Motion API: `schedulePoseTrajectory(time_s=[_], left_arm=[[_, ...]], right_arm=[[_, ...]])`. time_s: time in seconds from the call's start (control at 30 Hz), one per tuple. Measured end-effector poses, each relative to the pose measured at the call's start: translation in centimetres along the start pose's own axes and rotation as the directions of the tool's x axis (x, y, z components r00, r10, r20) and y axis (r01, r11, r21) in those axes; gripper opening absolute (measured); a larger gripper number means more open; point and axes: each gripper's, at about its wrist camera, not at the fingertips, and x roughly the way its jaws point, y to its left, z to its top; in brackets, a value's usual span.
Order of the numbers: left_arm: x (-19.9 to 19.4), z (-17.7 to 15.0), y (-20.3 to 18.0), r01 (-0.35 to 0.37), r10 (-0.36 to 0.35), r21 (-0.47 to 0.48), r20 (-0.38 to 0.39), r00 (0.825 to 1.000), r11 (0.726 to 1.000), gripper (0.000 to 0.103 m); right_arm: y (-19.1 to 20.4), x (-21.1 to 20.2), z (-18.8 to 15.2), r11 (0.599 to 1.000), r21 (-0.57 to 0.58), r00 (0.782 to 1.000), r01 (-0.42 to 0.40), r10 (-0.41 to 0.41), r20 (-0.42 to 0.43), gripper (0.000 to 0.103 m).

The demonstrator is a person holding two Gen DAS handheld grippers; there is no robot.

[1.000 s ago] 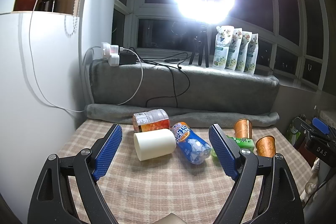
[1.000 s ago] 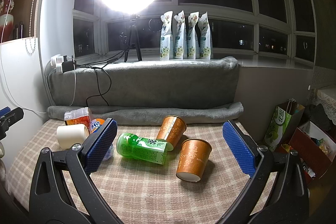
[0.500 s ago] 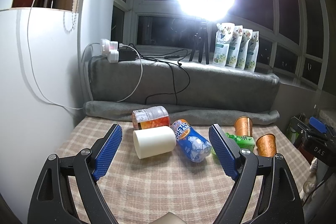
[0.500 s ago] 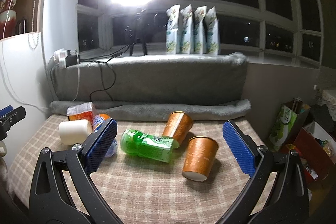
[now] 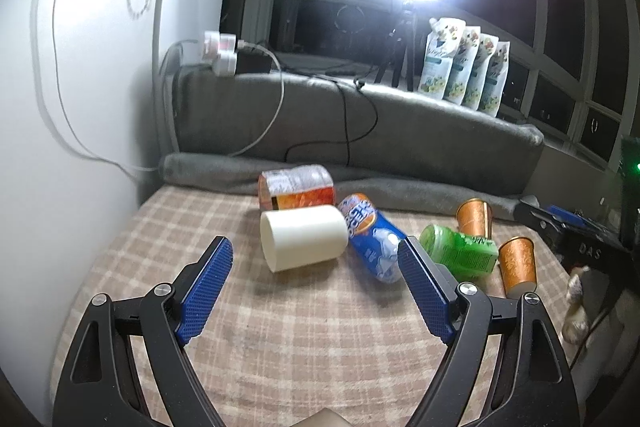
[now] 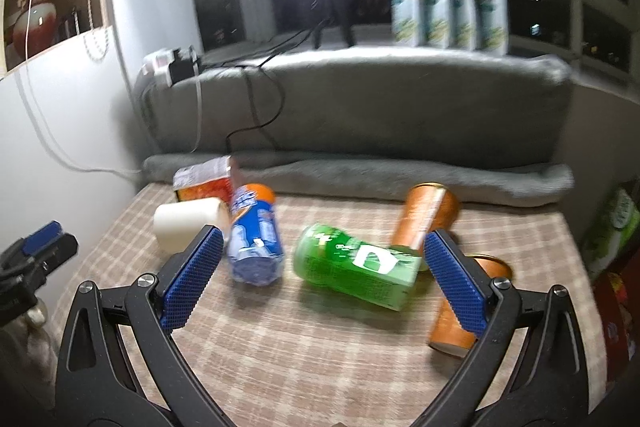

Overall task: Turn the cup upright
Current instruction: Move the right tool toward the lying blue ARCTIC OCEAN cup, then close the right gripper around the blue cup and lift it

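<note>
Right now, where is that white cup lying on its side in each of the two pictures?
Left wrist view: the white cup lies centre, just beyond the open left claw, mouth toward the viewer.
Right wrist view: the cup is at left, behind the right claw's left finger.
Shared landmark: the blue can lies against the cup's right side.

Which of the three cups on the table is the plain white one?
The white cup lying on its side at the left, beside the blue bottle; the other two are orange.

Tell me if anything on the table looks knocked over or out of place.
Everything is toppled: the white cup, blue bottle, green bottle, orange-label bottle and two copper cups lie on their sides. No spill shows.
</note>
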Motion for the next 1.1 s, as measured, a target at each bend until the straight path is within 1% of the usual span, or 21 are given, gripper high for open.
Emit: schedulePoseTrajectory(time_s=[0.1, 0.3, 0.4, 0.5, 0.57, 0.63, 0.73, 0.8, 0.87, 0.9, 1.07, 1.1], left_arm=[[0.6, -0.5, 0.8, -0.001, 0.000, -0.016, -0.035, 0.999, 1.000, 0.085], [1.3, -1.6, 2.3, -0.022, 0.019, -0.036, -0.075, 0.997, 0.999, 0.085], [1.7, -1.9, 3.0, -0.030, 0.026, -0.050, -0.093, 0.995, 0.998, 0.085], [2.0, -2.2, 3.4, -0.033, 0.027, -0.058, -0.103, 0.994, 0.998, 0.085], [2.3, -2.4, 3.7, -0.036, 0.028, -0.064, -0.112, 0.993, 0.997, 0.085], [2.6, -2.6, 4.0, -0.038, 0.029, -0.073, -0.122, 0.992, 0.997, 0.084], [2.9, -2.8, 4.5, -0.045, 0.033, -0.087, -0.133, 0.991, 0.995, 0.084], [3.0, -2.9, 4.8, -0.049, 0.036, -0.095, -0.136, 0.990, 0.994, 0.084], [3.1, -2.9, 5.1, -0.054, 0.040, -0.099, -0.135, 0.990, 0.994, 0.084], [3.1, -2.9, 5.3, -0.057, 0.043, -0.102, -0.135, 0.990, 0.993, 0.084], [3.1, -2.8, 6.0, -0.070, 0.054, -0.117, -0.134, 0.989, 0.991, 0.084], [3.2, -2.8, 6.1, -0.072, 0.056, -0.120, -0.134, 0.989, 0.990, 0.084]], right_arm=[[0.2, 2.5, 0.9, 0.999, 0.007, 0.996, -0.052, 0.053, -0.067, 0.102], [1.0, 7.3, 2.3, 0.994, 0.004, 0.978, -0.110, 0.109, -0.177, 0.102], [1.7, 9.9, 2.9, 0.990, -0.004, 0.961, -0.141, 0.136, -0.240, 0.102], [2.3, 12.2, 3.6, 0.982, -0.010, 0.938, -0.187, 0.176, -0.298, 0.102], [2.8, 13.8, 4.0, 0.976, -0.002, 0.918, -0.216, 0.202, -0.342, 0.099], [3.1, 15.5, 4.3, 0.970, 0.017, 0.890, -0.243, 0.230, -0.394, 0.096], [3.6, 18.0, 4.3, 0.968, 0.023, 0.858, -0.249, 0.231, -0.458, 0.093], [4.0, 19.5, 4.3, 0.964, 0.035, 0.829, -0.263, 0.245, -0.504, 0.086], [4.3, 20.9, 4.1, 0.957, 0.056, 0.793, -0.284, 0.267, -0.547, 0.083], [4.5, 21.5, 4.0, 0.955, 0.058, 0.780, -0.291, 0.272, -0.563, 0.081], [5.3, 23.2, 3.3, 0.951, 0.062, 0.737, -0.303, 0.274, -0.618, 0.074], [5.3, 23.5, 3.1, 0.951, 0.067, 0.729, -0.303, 0.277, -0.626, 0.070]])
